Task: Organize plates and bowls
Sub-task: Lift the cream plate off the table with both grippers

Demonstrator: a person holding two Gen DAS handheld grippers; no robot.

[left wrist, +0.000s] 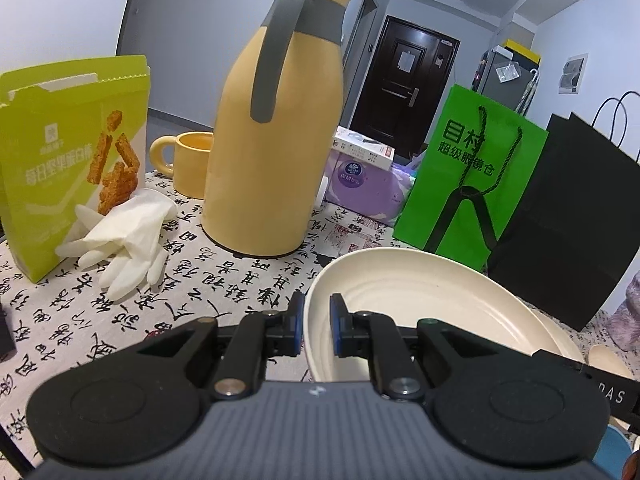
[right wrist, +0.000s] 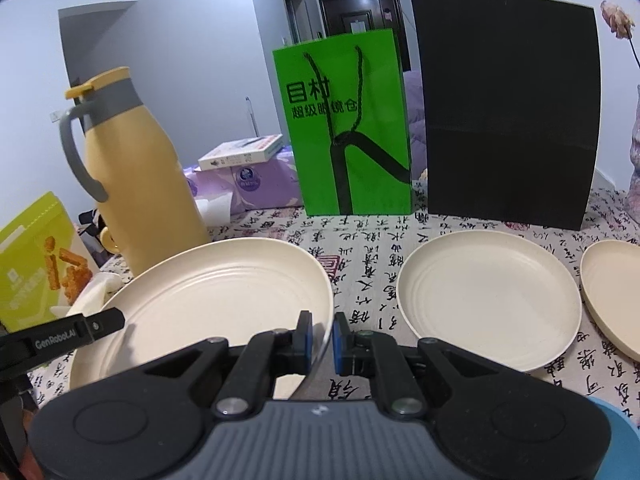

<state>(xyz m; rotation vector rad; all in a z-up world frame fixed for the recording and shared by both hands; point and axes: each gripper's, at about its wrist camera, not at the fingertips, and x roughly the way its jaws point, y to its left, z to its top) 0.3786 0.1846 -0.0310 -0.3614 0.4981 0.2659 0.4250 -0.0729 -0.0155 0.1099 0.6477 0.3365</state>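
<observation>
I hold one cream plate (right wrist: 216,292) with both grippers, raised above the calligraphy-print tablecloth (right wrist: 360,248). In the left wrist view the left gripper (left wrist: 317,320) is shut on the left rim of the cream plate (left wrist: 420,304). The right gripper (right wrist: 322,336) is shut on its right rim. The left gripper's black finger (right wrist: 80,332) shows at the plate's far side. A second cream plate (right wrist: 488,300) lies flat on the cloth to the right. A third plate (right wrist: 616,296) is cut off by the right edge.
A tall yellow thermos (left wrist: 276,128) and a yellow mug (left wrist: 188,160) stand behind. At left are a green snack box (left wrist: 68,152) and white gloves (left wrist: 124,236). A purple tissue pack (left wrist: 360,184), a green bag (right wrist: 348,128) and a black bag (right wrist: 508,108) line the back. Something blue (right wrist: 616,432) sits at the lower right.
</observation>
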